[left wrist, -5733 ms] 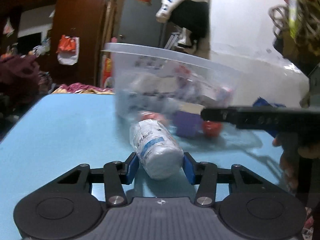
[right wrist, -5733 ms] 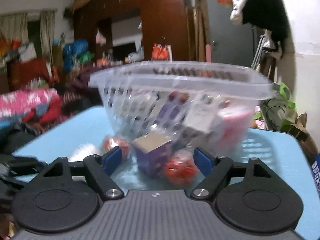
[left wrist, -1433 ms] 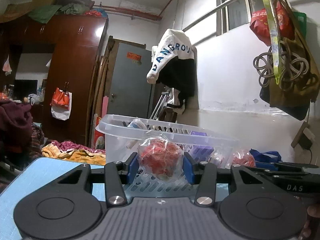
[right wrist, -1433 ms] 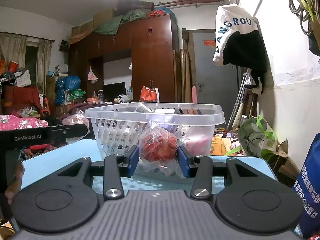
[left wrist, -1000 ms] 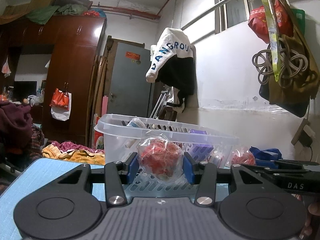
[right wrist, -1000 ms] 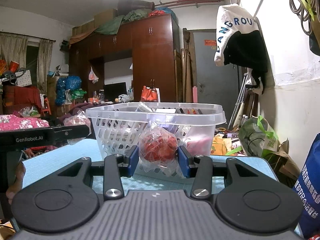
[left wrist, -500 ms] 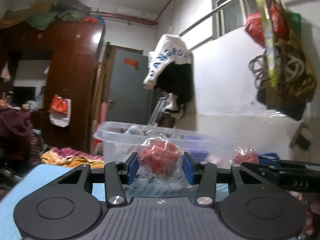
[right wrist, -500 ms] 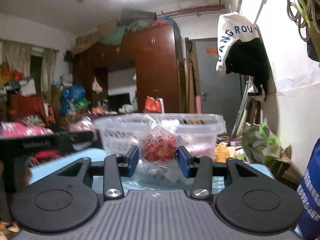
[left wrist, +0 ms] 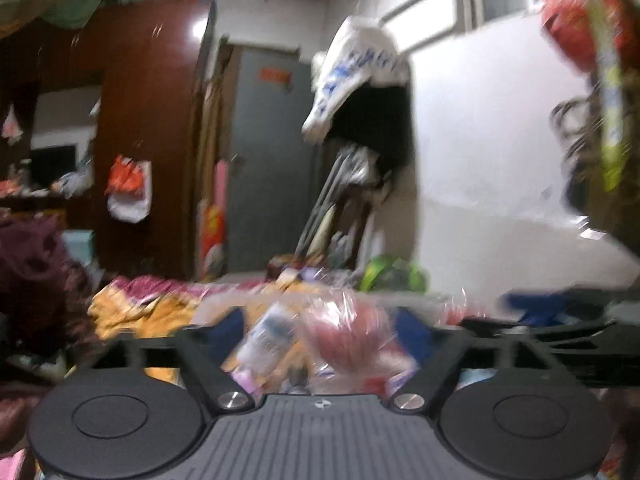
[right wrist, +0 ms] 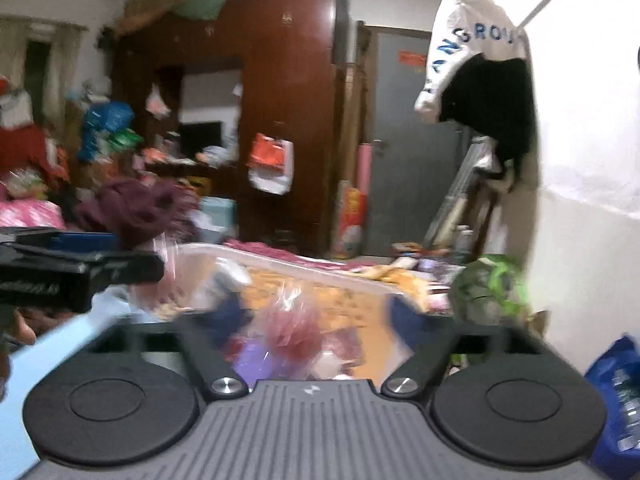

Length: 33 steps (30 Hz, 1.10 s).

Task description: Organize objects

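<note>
Both views are motion-blurred. My left gripper [left wrist: 320, 330] stands open above the clear plastic basket, whose rim [right wrist: 304, 270] shows in the right wrist view. A red bagged item [left wrist: 348, 338] sits loose between the left fingers, over a white bottle [left wrist: 268, 338] in the basket. My right gripper [right wrist: 316, 322] is open too, above the basket, with another red bagged item [right wrist: 292, 330] loose between its fingers over a purple box [right wrist: 252, 356]. The left gripper [right wrist: 80, 274] shows at the left of the right wrist view.
The blue table [right wrist: 60, 340] shows at lower left. A green bag [right wrist: 492, 292] and a blue bag [right wrist: 616, 384] lie by the white wall at right. A wardrobe [right wrist: 280, 112], a grey door and heaps of clothes stand behind.
Both grippers rose over the basket rim and their jaws spread wide. The two red bagged items were let go and hang lower, over the basket's contents.
</note>
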### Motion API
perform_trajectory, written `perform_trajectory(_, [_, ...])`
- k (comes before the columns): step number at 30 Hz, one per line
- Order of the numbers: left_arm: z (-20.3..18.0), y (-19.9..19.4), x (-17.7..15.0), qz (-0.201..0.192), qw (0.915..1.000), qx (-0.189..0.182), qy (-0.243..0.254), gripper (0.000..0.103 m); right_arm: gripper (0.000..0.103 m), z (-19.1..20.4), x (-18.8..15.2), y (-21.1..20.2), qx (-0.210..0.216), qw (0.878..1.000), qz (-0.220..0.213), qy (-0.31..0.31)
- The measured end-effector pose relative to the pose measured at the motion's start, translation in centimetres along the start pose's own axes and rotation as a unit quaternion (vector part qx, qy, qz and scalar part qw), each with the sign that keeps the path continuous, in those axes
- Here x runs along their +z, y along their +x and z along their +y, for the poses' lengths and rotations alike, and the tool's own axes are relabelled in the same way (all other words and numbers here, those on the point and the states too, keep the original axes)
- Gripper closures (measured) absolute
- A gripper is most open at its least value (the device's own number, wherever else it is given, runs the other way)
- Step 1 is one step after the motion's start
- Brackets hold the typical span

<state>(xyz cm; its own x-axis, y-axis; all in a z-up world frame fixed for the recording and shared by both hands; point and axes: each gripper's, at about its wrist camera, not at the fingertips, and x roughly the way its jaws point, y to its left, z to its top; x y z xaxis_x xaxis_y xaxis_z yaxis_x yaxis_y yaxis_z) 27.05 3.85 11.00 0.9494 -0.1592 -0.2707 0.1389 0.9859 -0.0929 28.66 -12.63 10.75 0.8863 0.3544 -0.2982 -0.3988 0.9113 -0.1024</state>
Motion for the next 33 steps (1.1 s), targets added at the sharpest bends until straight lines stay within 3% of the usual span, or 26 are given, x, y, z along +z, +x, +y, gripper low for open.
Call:
perform_trajectory(2, [0.5, 0.8, -0.6, 0.017, 0.9997, 0.017, -0.004, 0.013, 0.004, 0.1, -0.4, -0.2, -0.009, 1.0, -0.002, -0.004])
perform_trajectory(6, [1.9, -1.2, -1.7, 0.001, 0.9993, -0.009, -0.037, 0.012, 0.0, -0.5, -1.2, -2.7, 0.011, 1.0, -0.012, 0.009])
perform_trajectory(9, [1.7, -2.6, -2.1, -0.011, 0.9992, 0.008, -0.036, 0.0, 0.0, -0.7, -1.3, -3.6, -0.011, 1.0, -0.004, 0.008])
perform_trajectory(15, [1.0, -3.6, -2.7, 0.011, 0.9997, 0.006, -0.019, 0.0, 0.0, -1.6, -1.9, -4.3, -0.07, 0.997, -0.011, 0.04])
perform_trajectory(18, [0.1, -4.2, -2.9, 0.016, 0.9996, 0.023, -0.007, 0.0, 0.0, -2.0, -2.0, -4.6, -0.057, 0.997, -0.002, 0.044])
perform_trajectory(33, [-0.9, -5.4, -3.3, 0.03, 0.9988, 0.038, 0.008, 0.0, 0.0, -0.9, -3.2, -5.2, -0.033, 0.999, 0.003, 0.026])
